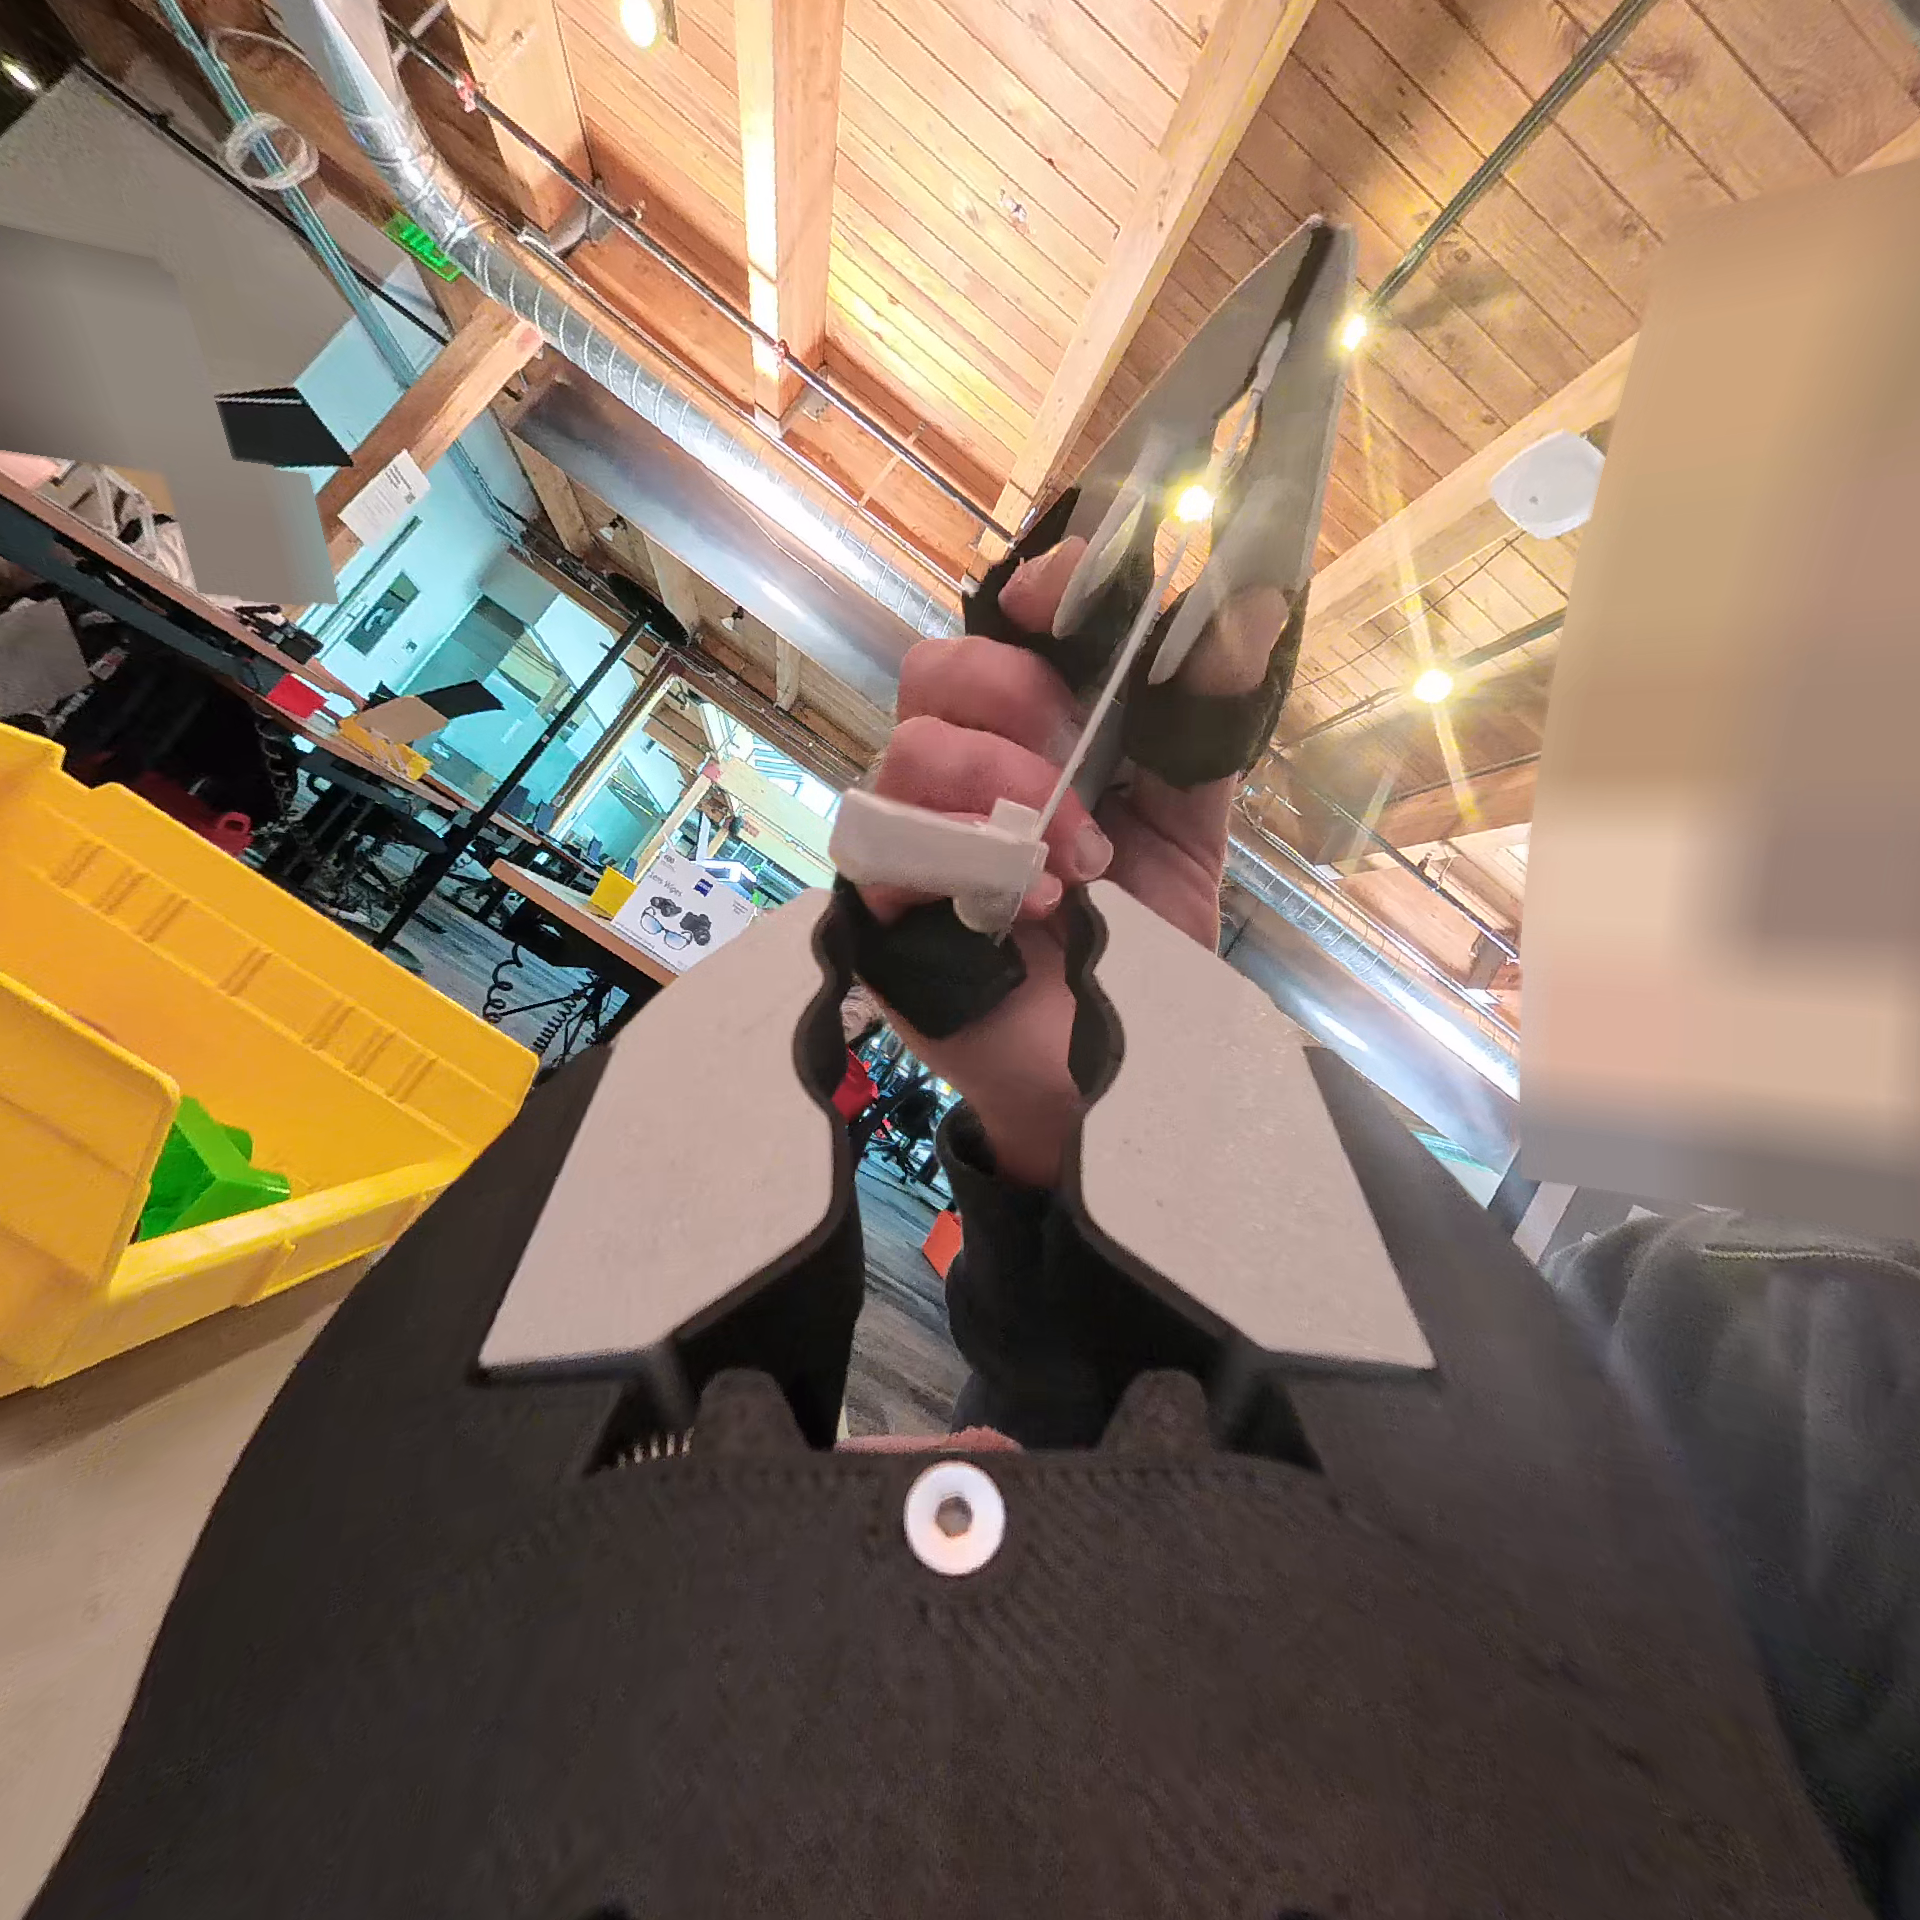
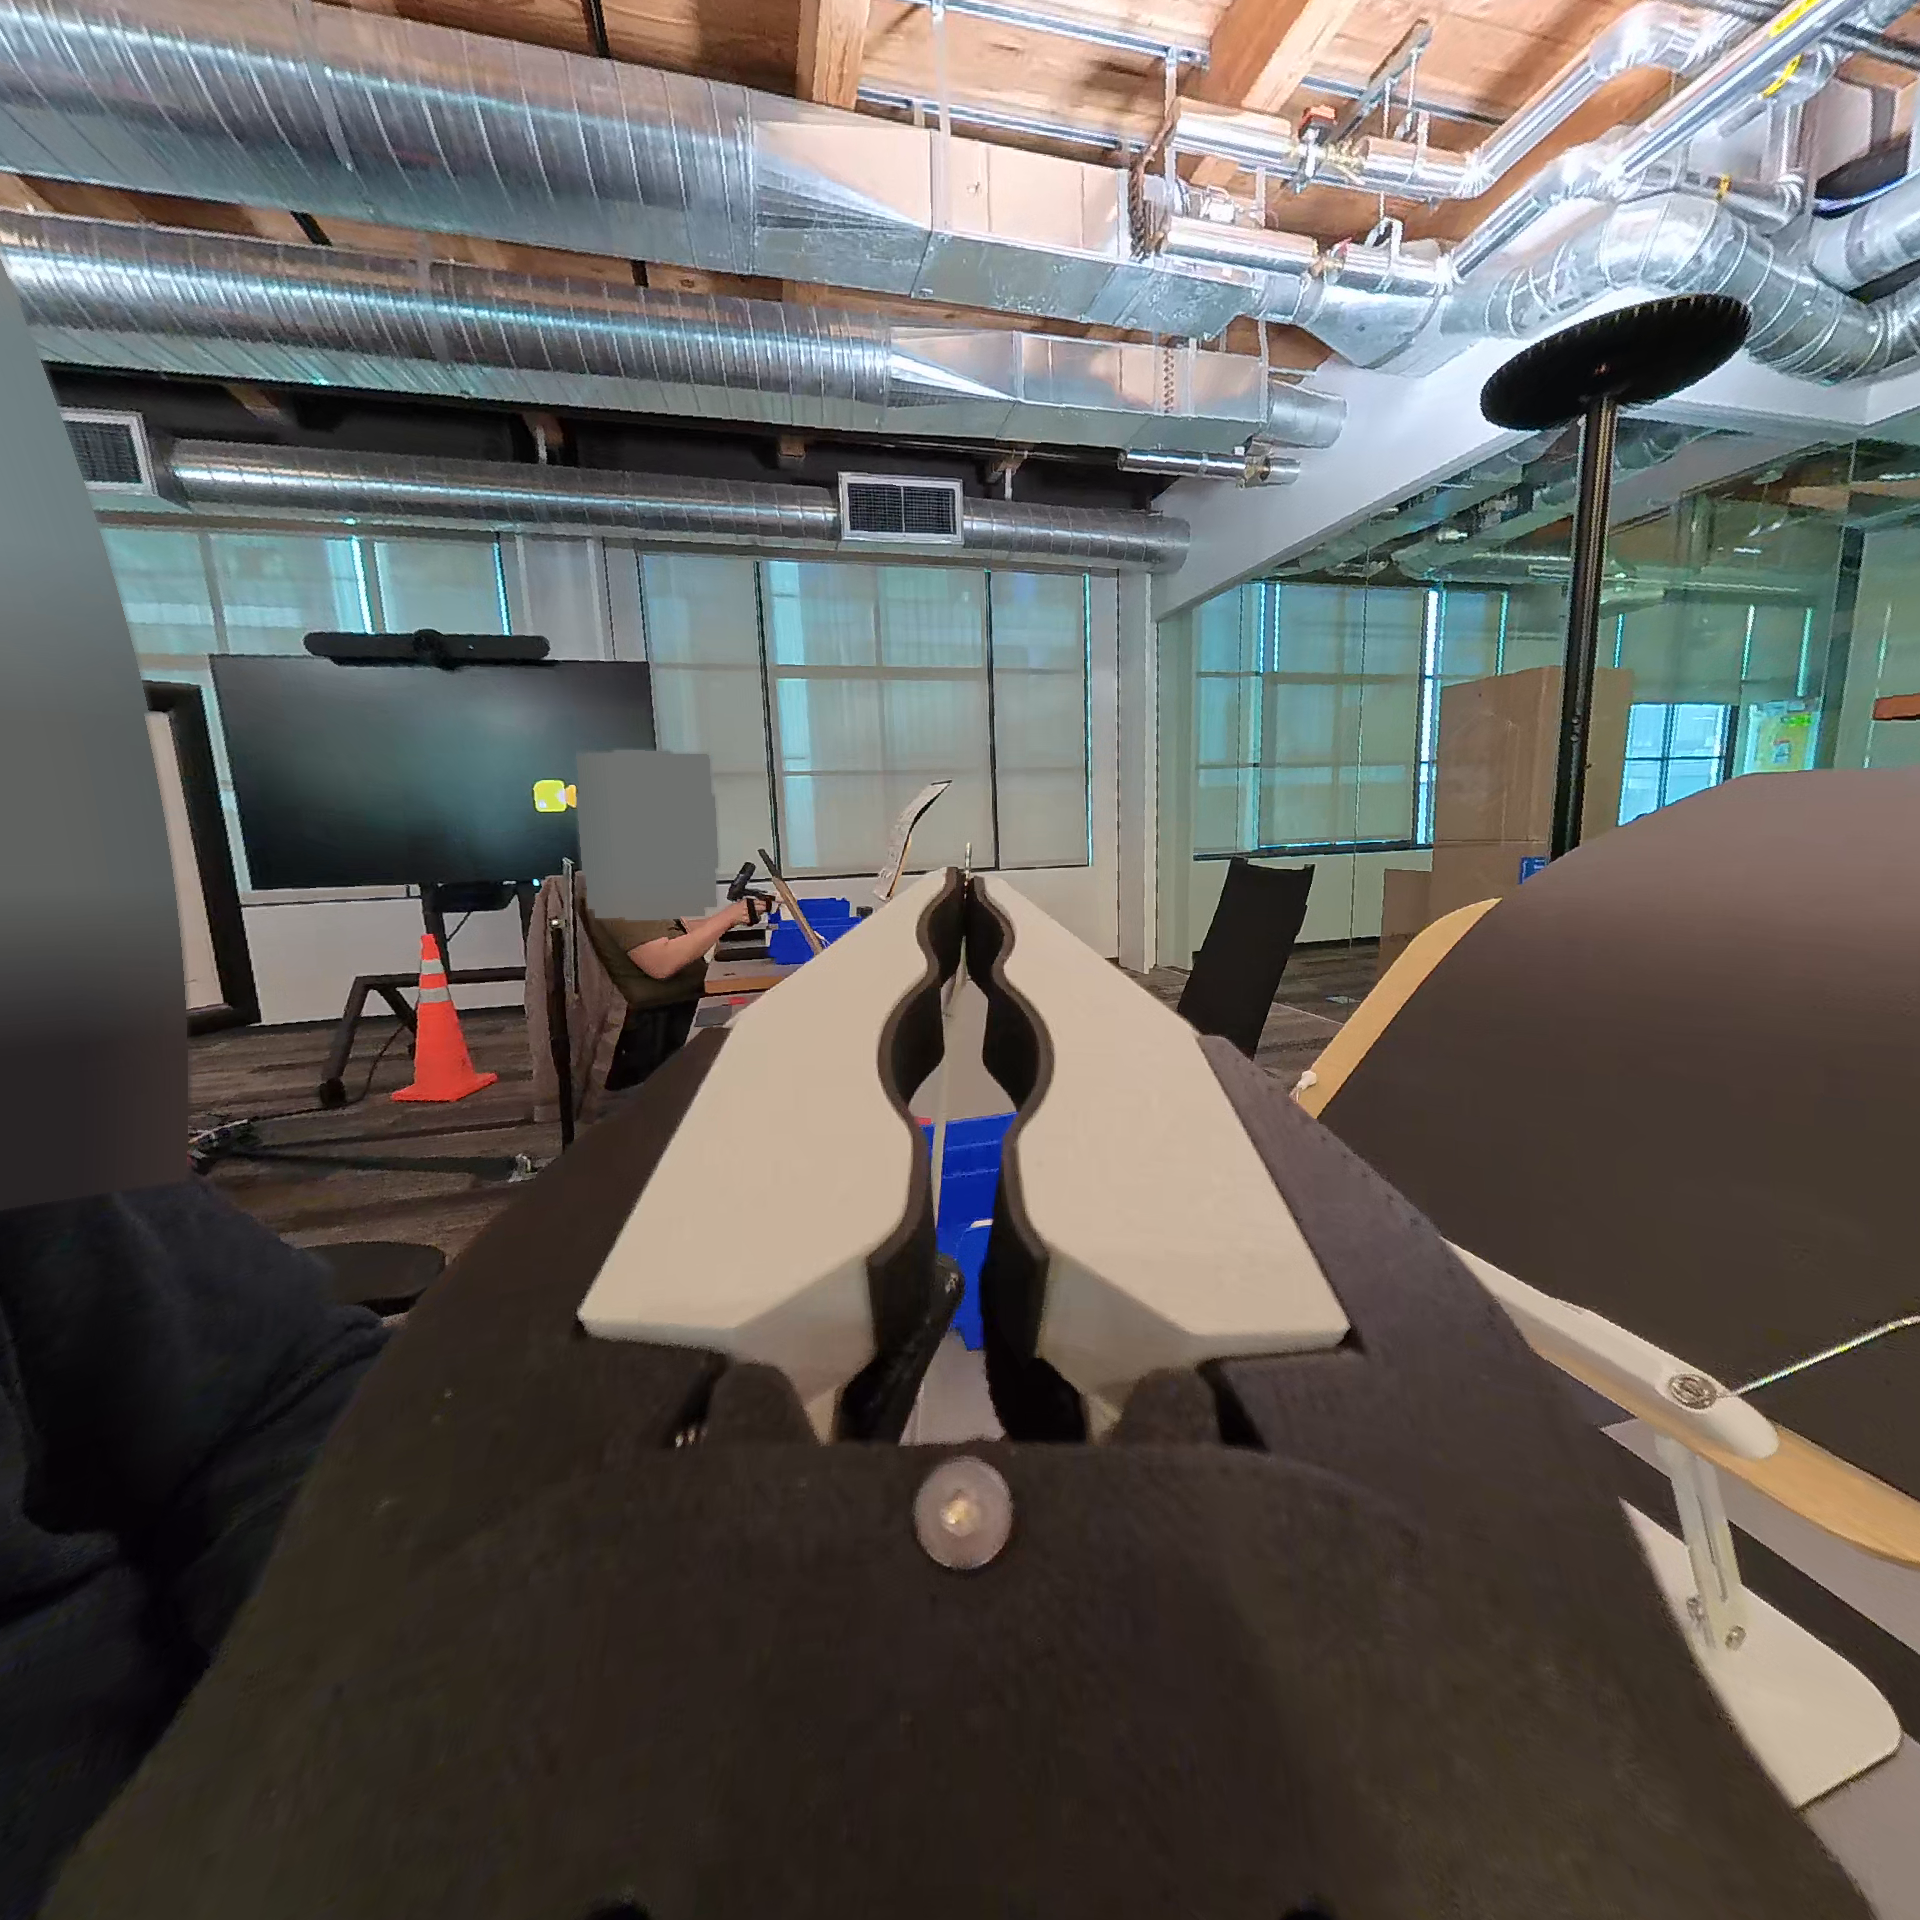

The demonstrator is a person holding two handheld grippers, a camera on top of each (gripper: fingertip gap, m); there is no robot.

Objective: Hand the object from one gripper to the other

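Observation:
My right gripper (image 2: 961, 878) is shut on a thin pale rod (image 2: 940, 1101) that lies lengthwise between its jaws; a black piece (image 2: 909, 1345) sits at the base of the jaws. In the left wrist view this gripper (image 1: 1325, 234) points up at the ceiling, held by a hand in a black fingerless glove (image 1: 987, 748), with the thin rod (image 1: 1101, 707) running down to a white block (image 1: 935, 842). My left gripper (image 1: 951, 935) is open and empty, just below that hand. Its dark body (image 2: 1662, 1039) fills the right of the right wrist view.
A yellow bin (image 1: 260, 987) holding a green part (image 1: 208, 1174) stands on the table at the left. A blue bin (image 2: 966, 1153) lies below the right gripper. Farther off are a seated person (image 2: 665, 945), an orange cone (image 2: 436, 1029) and a dark screen (image 2: 416, 769). Tip to tip, the grippers are about 12 centimetres apart.

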